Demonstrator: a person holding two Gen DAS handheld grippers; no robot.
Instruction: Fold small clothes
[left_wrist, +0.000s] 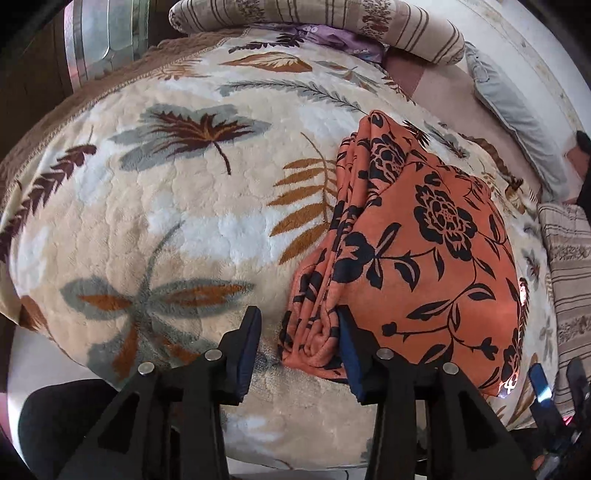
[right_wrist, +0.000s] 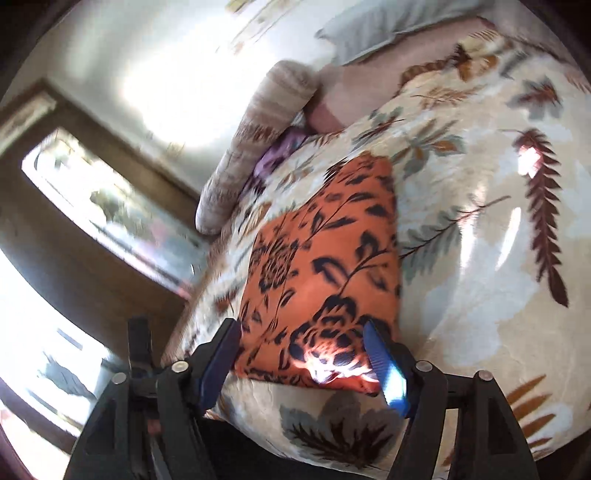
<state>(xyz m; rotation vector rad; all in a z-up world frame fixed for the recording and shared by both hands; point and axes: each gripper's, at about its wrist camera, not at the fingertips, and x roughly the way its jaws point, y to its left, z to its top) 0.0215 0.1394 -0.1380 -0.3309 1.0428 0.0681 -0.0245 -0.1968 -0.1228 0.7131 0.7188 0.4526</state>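
An orange cloth with black flowers (left_wrist: 424, 240) lies folded in a thick stack on the leaf-patterned blanket (left_wrist: 166, 203). My left gripper (left_wrist: 297, 312) stands at the near left corner of the stack. Its rolled folded edge lies between the jaws; the right pad touches the fabric and the left pad stands clear of it. In the right wrist view the same orange cloth (right_wrist: 325, 258) fills the middle, blurred. My right gripper (right_wrist: 302, 325) is open wide over its near corner, and the pads do not press on it. Its blue pad (left_wrist: 539, 384) shows at the lower right.
A striped bolster (left_wrist: 317, 18) and a purple cloth (left_wrist: 332, 37) lie at the far end of the bed. A grey pillow (left_wrist: 517, 110) rests by the wall. A striped fabric (left_wrist: 569, 258) lies right of the stack. A dark-framed window (right_wrist: 92, 195) is on the left.
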